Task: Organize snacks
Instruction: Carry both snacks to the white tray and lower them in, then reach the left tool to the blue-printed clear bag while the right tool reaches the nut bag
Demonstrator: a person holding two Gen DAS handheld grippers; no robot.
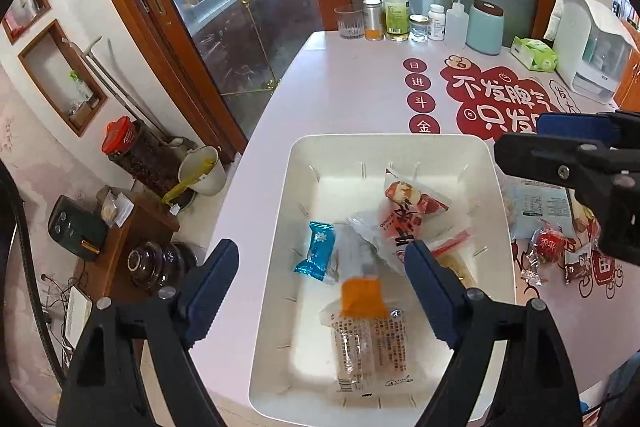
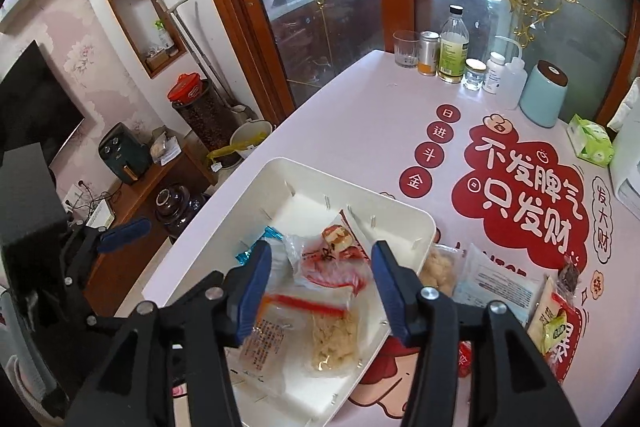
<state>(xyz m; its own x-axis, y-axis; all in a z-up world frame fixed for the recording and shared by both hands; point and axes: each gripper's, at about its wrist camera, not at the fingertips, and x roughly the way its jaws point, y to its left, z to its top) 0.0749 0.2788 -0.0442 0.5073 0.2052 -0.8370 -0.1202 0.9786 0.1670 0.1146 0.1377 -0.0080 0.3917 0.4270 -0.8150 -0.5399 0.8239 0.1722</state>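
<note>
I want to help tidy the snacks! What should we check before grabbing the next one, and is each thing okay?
1. Left gripper open, nothing held: ok.
2. Right gripper open, nothing held: ok.
3. Bin flat on the table: ok.
4. Room left in the bin: ok.
5. Snacks still outside the bin, like the red candy: ok, in plain sight.
6. Bottles far from the work: ok.

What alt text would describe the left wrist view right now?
The open left gripper hovers over a white rectangular plastic bin on a pink table, holding nothing. Inside lie a blue foil candy, a red-printed snack bag and an orange-labelled clear packet; the right gripper enters at right.
</note>
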